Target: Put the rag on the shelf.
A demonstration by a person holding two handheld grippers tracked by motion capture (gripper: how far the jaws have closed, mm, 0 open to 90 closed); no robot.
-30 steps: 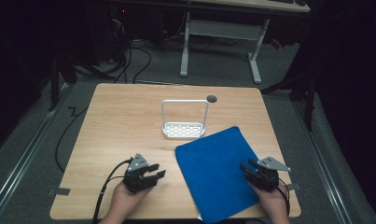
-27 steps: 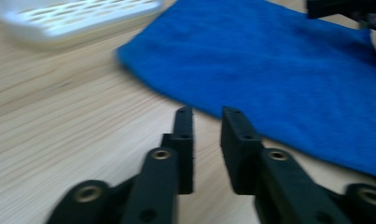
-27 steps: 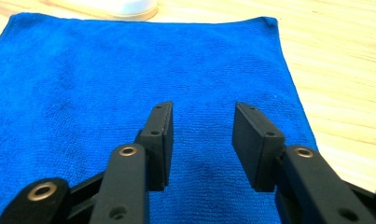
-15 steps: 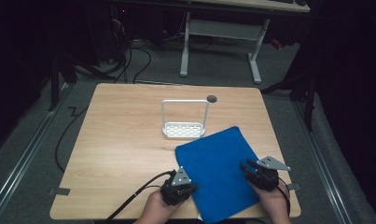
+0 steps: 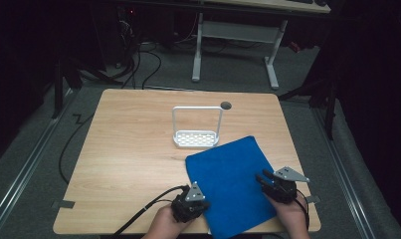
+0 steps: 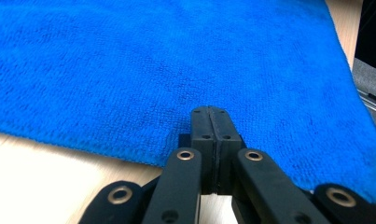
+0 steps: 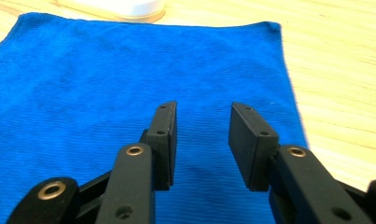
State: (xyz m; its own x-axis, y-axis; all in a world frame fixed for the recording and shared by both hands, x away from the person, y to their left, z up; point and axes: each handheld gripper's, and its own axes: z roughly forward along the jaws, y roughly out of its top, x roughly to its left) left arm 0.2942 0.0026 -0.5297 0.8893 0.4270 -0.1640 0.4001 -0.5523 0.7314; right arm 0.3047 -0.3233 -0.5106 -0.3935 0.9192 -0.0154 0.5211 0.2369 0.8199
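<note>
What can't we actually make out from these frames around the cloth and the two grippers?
- Whether the shut left gripper pinches the blue cloth or just rests on its edge: its own jaws hide the contact in the left gripper view; too small in the high view.
- The cloth's near edge: cut off by the frame bottom in the high view.
- What the white rack holds: too small.
- Whether the open right gripper touches the cloth.

1. One blue cloth [image 5: 233,184], lying flat on the table [image 5: 128,159].
2. One white rack [image 5: 196,127], standing behind the cloth.
3. Two tongs: left tongs [image 5: 195,205] and right tongs [image 5: 263,176], one in each hand.
4. One table carrying everything.
5. One dark round hole [image 5: 226,105] in the tabletop, near the rack.
</note>
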